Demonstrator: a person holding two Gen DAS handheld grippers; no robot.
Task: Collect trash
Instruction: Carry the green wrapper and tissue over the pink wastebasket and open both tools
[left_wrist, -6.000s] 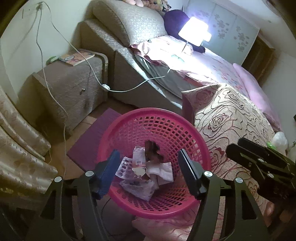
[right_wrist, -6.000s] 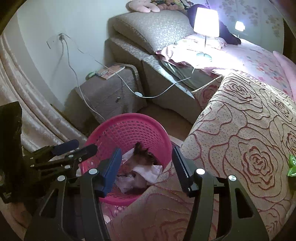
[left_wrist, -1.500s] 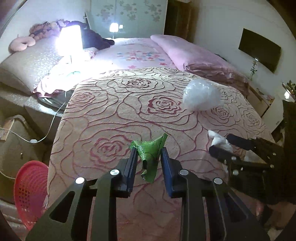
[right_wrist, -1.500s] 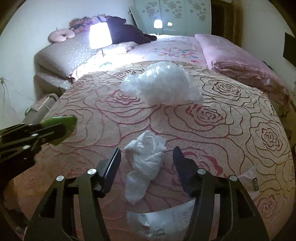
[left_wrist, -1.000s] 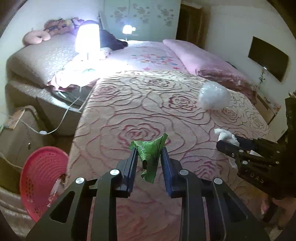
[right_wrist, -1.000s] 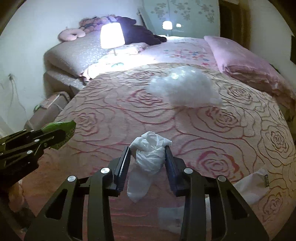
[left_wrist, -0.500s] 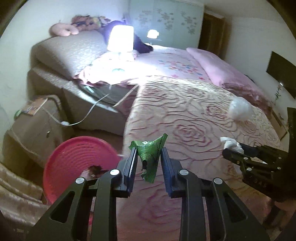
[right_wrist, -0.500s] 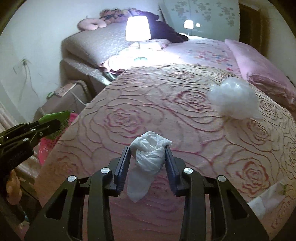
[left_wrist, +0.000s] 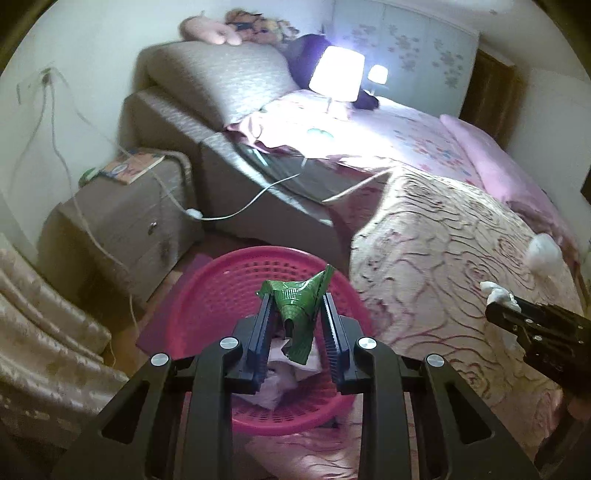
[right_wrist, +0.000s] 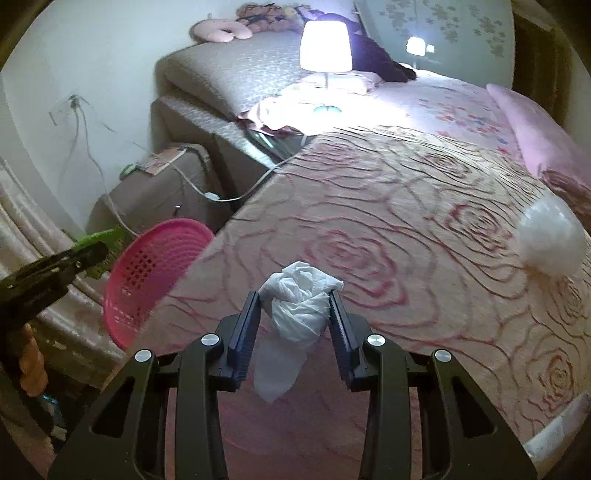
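My left gripper (left_wrist: 295, 297) is shut on a crumpled green wrapper (left_wrist: 298, 314) and holds it over the pink mesh basket (left_wrist: 221, 284), which stands on the floor beside the bed and has paper trash inside. My right gripper (right_wrist: 294, 295) is shut on a crumpled white tissue (right_wrist: 299, 306) above the rose-patterned bedspread (right_wrist: 406, 229). The basket (right_wrist: 155, 266) shows at the left in the right wrist view, with the left gripper and its green wrapper (right_wrist: 105, 236) beside it. A clear plastic bag ball (right_wrist: 550, 240) lies on the bed at the right.
A brown nightstand (left_wrist: 122, 221) with a book stands behind the basket, white cables hanging over it. A lit lamp (left_wrist: 336, 77) stands on the bed near the pillows. Curtains (left_wrist: 44, 332) hang at the left. A white paper scrap (right_wrist: 561, 424) lies at the bed's lower right edge.
Both grippers have swung left toward the basket. The left gripper with the green wrapper is now directly over the basket. The right gripper keeps hold of the tissue.
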